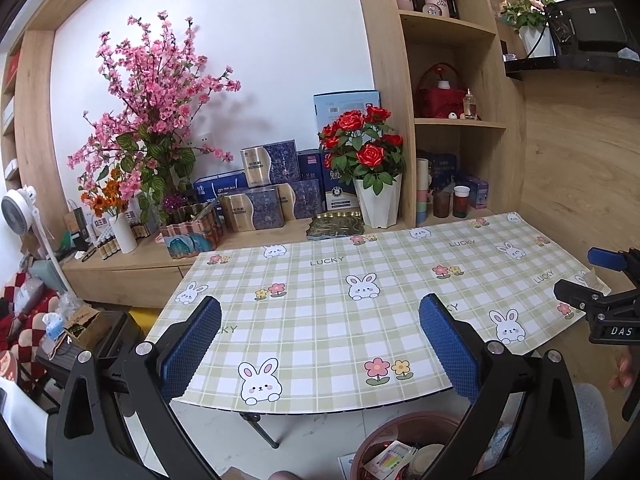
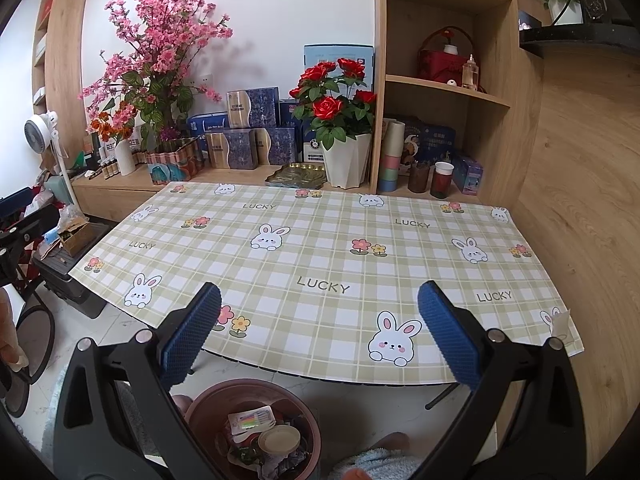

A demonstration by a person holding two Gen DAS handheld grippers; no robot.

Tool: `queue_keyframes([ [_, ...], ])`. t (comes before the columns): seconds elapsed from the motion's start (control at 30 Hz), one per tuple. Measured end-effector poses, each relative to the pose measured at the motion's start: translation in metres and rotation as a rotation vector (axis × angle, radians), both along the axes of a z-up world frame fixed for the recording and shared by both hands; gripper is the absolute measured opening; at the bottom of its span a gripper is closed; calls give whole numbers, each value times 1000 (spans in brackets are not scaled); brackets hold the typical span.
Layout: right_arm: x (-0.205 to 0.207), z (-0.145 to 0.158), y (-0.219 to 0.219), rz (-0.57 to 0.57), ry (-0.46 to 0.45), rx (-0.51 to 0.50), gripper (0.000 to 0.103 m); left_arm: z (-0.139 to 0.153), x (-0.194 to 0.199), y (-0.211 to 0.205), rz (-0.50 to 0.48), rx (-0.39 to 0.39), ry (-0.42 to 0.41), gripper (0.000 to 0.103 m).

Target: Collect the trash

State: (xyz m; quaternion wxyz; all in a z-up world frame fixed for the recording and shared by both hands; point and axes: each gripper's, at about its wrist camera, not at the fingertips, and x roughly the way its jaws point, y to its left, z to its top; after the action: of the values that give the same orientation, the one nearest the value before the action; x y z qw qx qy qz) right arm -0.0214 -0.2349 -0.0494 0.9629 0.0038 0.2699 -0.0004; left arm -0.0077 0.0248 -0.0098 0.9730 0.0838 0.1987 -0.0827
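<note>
Nearest in the left wrist view, the left gripper point(image 1: 320, 344) has two blue-padded fingers point(image 1: 192, 344) spread wide with nothing between them. Below them a brown bin point(image 1: 372, 440) shows only partly at the bottom edge, with a printed wrapper point(image 1: 390, 460) inside. Ahead lies one table point(image 1: 320, 304) under a checked rabbit cloth. At the right edge the right gripper point(image 1: 600, 284) appears from the side; this view does not show how its jaws stand. Behind the table stand one pot of red roses point(image 1: 368, 148) and one pink blossom spray point(image 1: 160, 92).

From the right wrist view, the right gripper point(image 2: 320, 344) is likewise spread wide and holds nothing. Here the bin point(image 2: 200, 404) shows almost whole, on the floor at the table's near edge, holding the wrapper point(image 2: 252, 420), one round lid point(image 2: 279, 440) and crumpled scraps. One curled bit of tape point(image 2: 562, 322) sticks up at the cloth's near right corner.
</note>
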Motion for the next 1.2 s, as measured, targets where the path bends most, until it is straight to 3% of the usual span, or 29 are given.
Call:
queue_keyframes([
  [0.4,0,-2,1,-3,-2,-3,97,-4,1,-8,41,69,-13,97],
  [1.03,-1,-1,1,-8,-2,12,97,-5,2,-3,57,67,-4,97],
  [1.2,-1,-1,1,-10,-3,15,97,-5,5,2,71,36,13,97],
])
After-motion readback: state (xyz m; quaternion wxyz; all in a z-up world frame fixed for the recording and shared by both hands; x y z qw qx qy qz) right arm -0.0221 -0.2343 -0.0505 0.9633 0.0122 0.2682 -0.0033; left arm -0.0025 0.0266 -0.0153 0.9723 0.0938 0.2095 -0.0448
